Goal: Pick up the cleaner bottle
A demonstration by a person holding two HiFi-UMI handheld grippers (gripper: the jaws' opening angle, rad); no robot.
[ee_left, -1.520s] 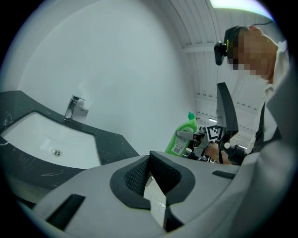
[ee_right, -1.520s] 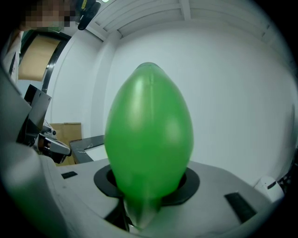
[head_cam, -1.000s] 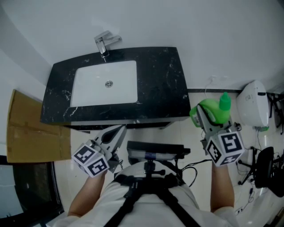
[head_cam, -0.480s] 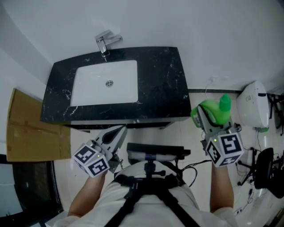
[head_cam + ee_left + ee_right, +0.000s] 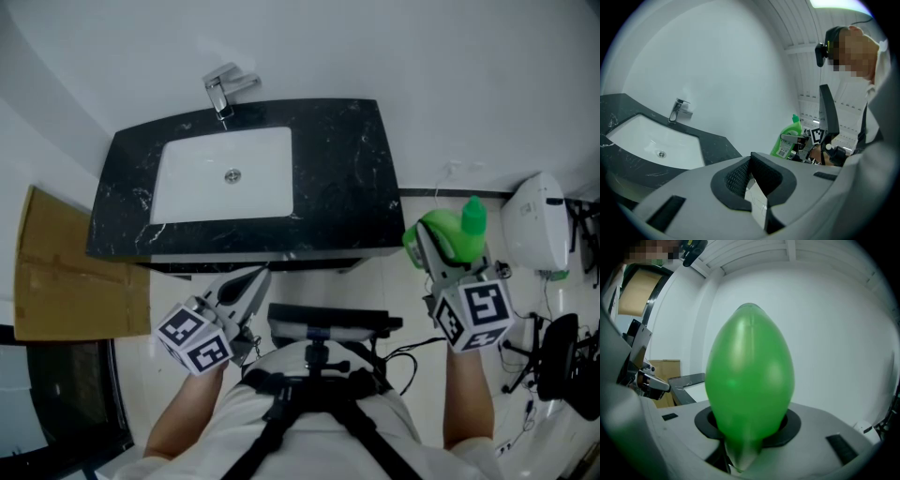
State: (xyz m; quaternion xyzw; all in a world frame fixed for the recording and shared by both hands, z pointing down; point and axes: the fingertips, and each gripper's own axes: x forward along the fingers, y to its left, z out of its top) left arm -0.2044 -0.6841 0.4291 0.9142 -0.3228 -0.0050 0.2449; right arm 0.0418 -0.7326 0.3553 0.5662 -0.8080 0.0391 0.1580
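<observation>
The green cleaner bottle [image 5: 450, 236] hangs in the air to the right of the vanity, its pointed cap [image 5: 475, 214] up. My right gripper [image 5: 439, 247] is shut on its body from below; the far finger is hidden behind the bottle. In the right gripper view the bottle [image 5: 750, 376] fills the middle, wedged between the jaws of the right gripper [image 5: 748, 426]. The left gripper view shows the bottle [image 5: 788, 139] off to the right. My left gripper [image 5: 253, 278] stays low in front of the vanity; its pads [image 5: 740, 176] meet at the tip with nothing between them.
A black marble counter [image 5: 347, 178] holds a white basin [image 5: 225, 173] with a chrome faucet [image 5: 223, 89] behind it. Flat cardboard [image 5: 66, 272] leans at the left. A white rounded fixture [image 5: 534, 225] and black gear [image 5: 562, 366] stand at the right.
</observation>
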